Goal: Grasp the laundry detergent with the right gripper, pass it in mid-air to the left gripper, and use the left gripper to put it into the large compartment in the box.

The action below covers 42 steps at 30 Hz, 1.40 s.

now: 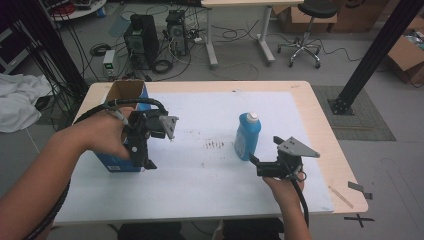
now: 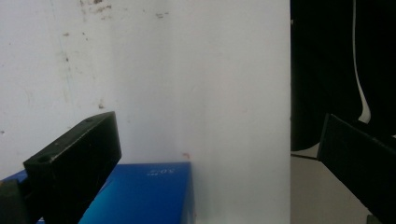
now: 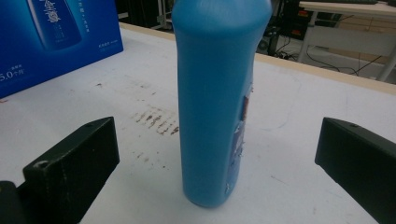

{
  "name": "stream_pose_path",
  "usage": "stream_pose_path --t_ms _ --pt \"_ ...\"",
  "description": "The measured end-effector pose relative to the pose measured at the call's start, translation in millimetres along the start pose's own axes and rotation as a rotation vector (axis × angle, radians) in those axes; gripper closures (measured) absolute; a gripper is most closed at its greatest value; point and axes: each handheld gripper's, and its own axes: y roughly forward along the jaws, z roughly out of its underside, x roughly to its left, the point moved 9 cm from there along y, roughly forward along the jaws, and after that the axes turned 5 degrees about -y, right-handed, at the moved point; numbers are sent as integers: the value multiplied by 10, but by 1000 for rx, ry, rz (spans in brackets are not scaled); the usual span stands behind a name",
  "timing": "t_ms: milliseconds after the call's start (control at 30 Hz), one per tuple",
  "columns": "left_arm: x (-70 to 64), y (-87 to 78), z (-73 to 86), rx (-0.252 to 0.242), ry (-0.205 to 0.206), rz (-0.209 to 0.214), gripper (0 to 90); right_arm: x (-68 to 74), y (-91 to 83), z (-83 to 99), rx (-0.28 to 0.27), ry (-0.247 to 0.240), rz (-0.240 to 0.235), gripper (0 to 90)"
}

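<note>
Workshop floor all round, cables and computer towers [image 1: 142,37] behind, and a white-topped surface [image 1: 210,175] in the middle. Open blue cardboard box [image 1: 125,100] stands at its left edge, left claw [image 1: 147,162] tipped down over the box's near corner, jaws wide. Blue bottle [image 1: 247,136] stands upright right of centre; right claw [image 1: 257,162] sits low just beside it, spread wide. Right gripper view has the bottle between the jaws, untouched, rusty stains [image 3: 156,122] behind.

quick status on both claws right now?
Left claw: open, holding nothing, over the blue box.
Right claw: open, jaws either side of the blue bottle, not touching it.
</note>
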Motion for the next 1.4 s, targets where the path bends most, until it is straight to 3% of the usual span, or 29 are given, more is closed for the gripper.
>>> stream_pose_path --t_ms 533,1000,1400 --pt "-130 -70 41 16 3 -8 1 96 438 92 13 11 27 0" --pt "-109 -61 25 18 15 -18 1 79 623 123 13 33 54 0" --pt "-108 -45 72 26 -5 -15 1 50 712 119 12 35 74 0"
